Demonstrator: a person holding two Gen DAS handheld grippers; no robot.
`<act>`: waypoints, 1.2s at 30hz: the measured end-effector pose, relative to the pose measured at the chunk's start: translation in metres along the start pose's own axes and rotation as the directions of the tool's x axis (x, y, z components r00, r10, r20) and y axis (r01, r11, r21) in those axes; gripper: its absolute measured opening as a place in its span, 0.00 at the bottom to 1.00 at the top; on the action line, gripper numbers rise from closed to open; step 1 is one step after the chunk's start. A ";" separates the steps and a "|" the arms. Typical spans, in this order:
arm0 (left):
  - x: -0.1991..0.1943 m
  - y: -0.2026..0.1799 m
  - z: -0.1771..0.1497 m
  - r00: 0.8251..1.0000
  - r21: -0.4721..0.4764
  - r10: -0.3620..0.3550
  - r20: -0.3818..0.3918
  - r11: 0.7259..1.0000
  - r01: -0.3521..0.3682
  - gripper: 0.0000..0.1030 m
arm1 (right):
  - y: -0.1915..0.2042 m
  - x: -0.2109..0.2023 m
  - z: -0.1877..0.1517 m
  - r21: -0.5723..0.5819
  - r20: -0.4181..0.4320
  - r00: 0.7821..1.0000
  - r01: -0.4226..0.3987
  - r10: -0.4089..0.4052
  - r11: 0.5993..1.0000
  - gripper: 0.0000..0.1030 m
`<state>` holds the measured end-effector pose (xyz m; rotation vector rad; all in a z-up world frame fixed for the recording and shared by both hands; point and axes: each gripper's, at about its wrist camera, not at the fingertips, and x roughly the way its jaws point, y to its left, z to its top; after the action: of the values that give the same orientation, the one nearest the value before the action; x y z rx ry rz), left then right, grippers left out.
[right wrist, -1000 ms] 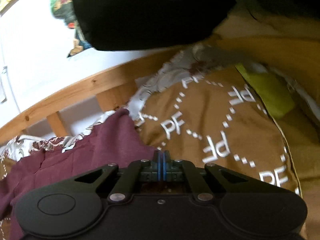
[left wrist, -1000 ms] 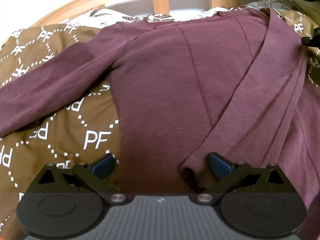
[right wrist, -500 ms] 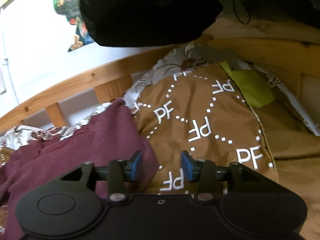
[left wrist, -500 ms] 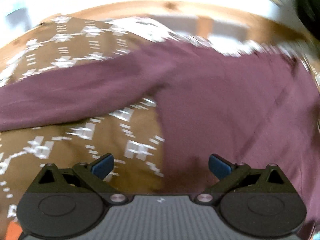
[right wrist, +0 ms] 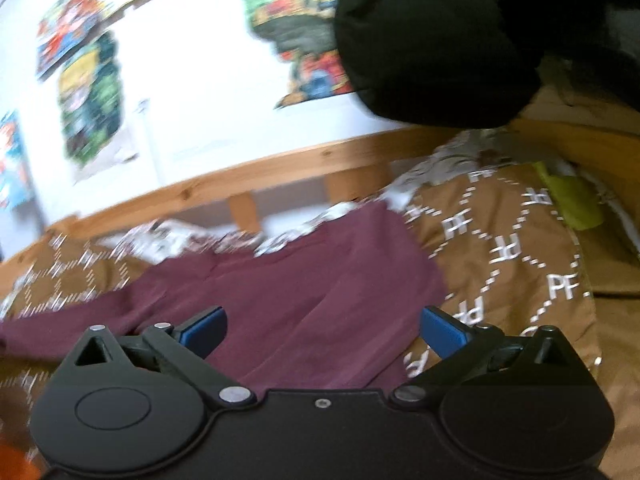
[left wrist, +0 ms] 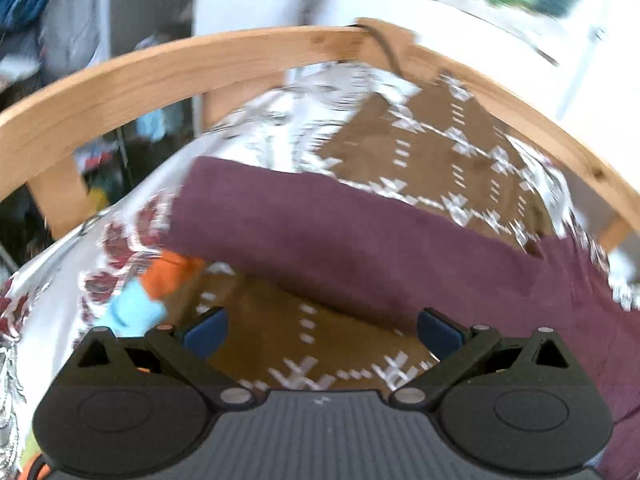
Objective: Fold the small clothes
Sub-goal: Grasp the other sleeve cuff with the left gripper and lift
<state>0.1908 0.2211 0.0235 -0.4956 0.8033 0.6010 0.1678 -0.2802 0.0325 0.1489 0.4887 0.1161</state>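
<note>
- The maroon long-sleeved knit top (right wrist: 304,300) lies spread flat on the brown quilted bedcover printed with white "PF" letters and dotted diamonds (right wrist: 516,248). A flat spread keeps its edges reachable for folding.
- In the right wrist view, one side of the top appears to be already laid over the body, forming long diagonal pleats. This is judged to be a first fold in place.
- The other maroon sleeve (left wrist: 320,232) extends straight out from the body across the bedcover. Its cuff end rests on the white floral-patterned sheet (left wrist: 60,280) at the bedcover's edge. It is judged to be the next part to fold inward.
- The left gripper (left wrist: 320,330) stands over the bedcover just below that sleeve. Its blue pads are spread wide and nothing lies between them. This spacing suits an approach to the sleeve, not a hold.
- The right gripper (right wrist: 322,330) stands over the folded side of the top. Its jaws are opening toward their widest, and its blue pads (right wrist: 204,330) clear the cloth. No fabric is pinched, so the fold lies free on the bedcover.
- A small orange and light-blue cloth item (left wrist: 148,296) lies on the sheet beside the bedcover, near the cuff. Its type cannot be told through the blur.
- The light wooden bed rail (left wrist: 180,64) borders the bedcover on the far side.
- A yellow-green object (right wrist: 568,200) lies at the bedcover's far right corner.
</note>
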 end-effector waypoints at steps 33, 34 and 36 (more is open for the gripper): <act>-0.039 -0.037 -0.040 0.857 0.158 -0.055 0.512 0.987 -0.031 0.06 | 0.019 0.038 -0.034 -0.029 -0.197 0.980 -0.040 0.034 0.999 0.99; -0.040 -0.042 -0.043 0.852 0.187 -0.079 0.518 0.982 -0.023 0.06 | 0.019 0.038 -0.034 -0.029 -0.197 0.980 -0.040 0.034 0.999 0.99; -0.043 -0.055 -0.047 0.839 0.227 -0.114 0.532 0.974 -0.011 0.06 | 0.018 0.038 -0.034 -0.026 -0.196 0.980 -0.037 0.031 0.999 0.99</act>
<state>0.1796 0.1394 0.0386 -0.1212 0.3034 0.5550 0.1835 -0.2533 -0.0110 0.1173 0.6807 0.1722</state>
